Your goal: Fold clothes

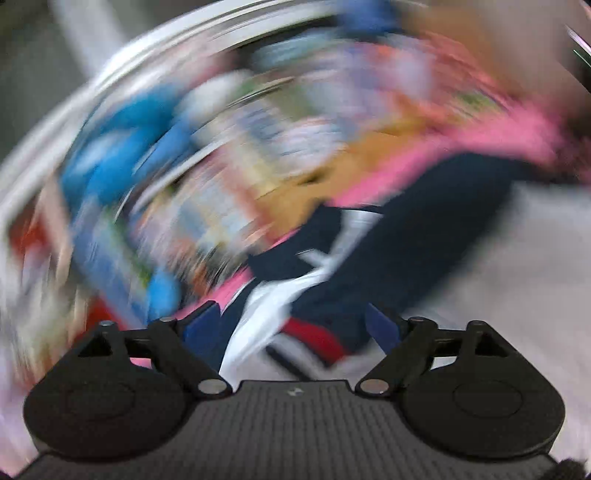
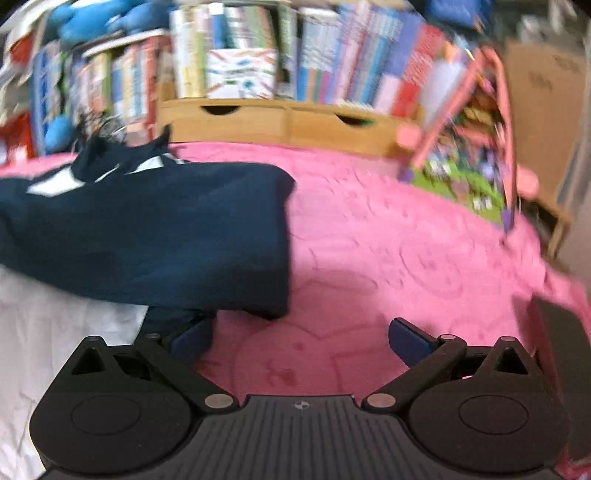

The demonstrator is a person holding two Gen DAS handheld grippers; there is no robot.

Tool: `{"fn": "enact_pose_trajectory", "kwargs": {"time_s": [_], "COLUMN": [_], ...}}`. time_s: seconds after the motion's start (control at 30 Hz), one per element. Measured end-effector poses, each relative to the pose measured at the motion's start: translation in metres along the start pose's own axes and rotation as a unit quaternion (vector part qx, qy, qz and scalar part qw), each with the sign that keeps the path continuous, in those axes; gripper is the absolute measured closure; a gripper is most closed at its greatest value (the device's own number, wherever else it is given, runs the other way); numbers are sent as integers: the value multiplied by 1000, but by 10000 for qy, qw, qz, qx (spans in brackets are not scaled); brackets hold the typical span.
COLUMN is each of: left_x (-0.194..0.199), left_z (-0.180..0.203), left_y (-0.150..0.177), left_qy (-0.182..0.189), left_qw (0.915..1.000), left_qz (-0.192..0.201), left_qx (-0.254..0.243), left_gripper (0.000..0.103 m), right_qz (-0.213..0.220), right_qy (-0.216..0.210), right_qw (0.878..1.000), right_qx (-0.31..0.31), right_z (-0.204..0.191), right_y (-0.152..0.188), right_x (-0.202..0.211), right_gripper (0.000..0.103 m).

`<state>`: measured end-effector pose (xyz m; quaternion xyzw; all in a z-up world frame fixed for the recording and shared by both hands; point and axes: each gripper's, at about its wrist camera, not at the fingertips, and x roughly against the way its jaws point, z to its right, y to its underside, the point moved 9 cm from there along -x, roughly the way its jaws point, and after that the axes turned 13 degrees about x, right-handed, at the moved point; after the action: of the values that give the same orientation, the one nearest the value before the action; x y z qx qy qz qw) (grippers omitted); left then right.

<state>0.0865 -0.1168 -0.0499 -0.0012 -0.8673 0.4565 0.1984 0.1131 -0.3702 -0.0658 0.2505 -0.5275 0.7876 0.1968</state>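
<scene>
A navy garment with white stripes lies folded on the pink blanket, partly over a white sheet. My right gripper is open just above the blanket, and the garment's near right corner rests on its left finger. The left wrist view is heavily blurred by motion. In it, my left gripper is open, with the navy garment and its white and red trim lying between the spread fingers. Whether the pads touch the cloth I cannot tell.
Behind the blanket stands a wooden drawer unit under a shelf of books. A blue plush toy sits at the upper left. A pink-framed toy box leans at the right, beside a cardboard box.
</scene>
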Motion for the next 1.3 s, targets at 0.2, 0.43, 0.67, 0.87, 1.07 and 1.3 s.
{"fn": "enact_pose_trajectory", "kwargs": {"time_s": [0.2,0.43,0.67,0.87,1.07,1.3], "left_x": [-35,-65,-75,-86,-84,-97], "left_z": [53,39,25,19,0,-39], "left_y": [2,3,28,40,49,64], "left_qy": [380,-237,-429,-121,-190,-541], "left_qw": [9934,9853,9769,9799,9824,9821], "left_qz": [-88,-220,-356,-804,-1010,-1389], "left_qx": [-1083,-1676,-2065,-1823,-1561,-1153], "left_gripper": [50,75,57,90,90,90], "right_qz": [146,740,1435,1142,773,409], "right_qy": [102,-366,-1196,-1056,-646,-377], "right_qw": [9991,9943,9668,9671,9793,9985], "right_qx": [386,675,1742,2014,1756,-8], "right_z": [-13,-33,-103,-128,-106,17], "right_y": [-5,-18,-50,-71,-72,-29], "right_x": [7,26,43,9,-23,-38], "right_gripper": [0,0,0,0,0,0]}}
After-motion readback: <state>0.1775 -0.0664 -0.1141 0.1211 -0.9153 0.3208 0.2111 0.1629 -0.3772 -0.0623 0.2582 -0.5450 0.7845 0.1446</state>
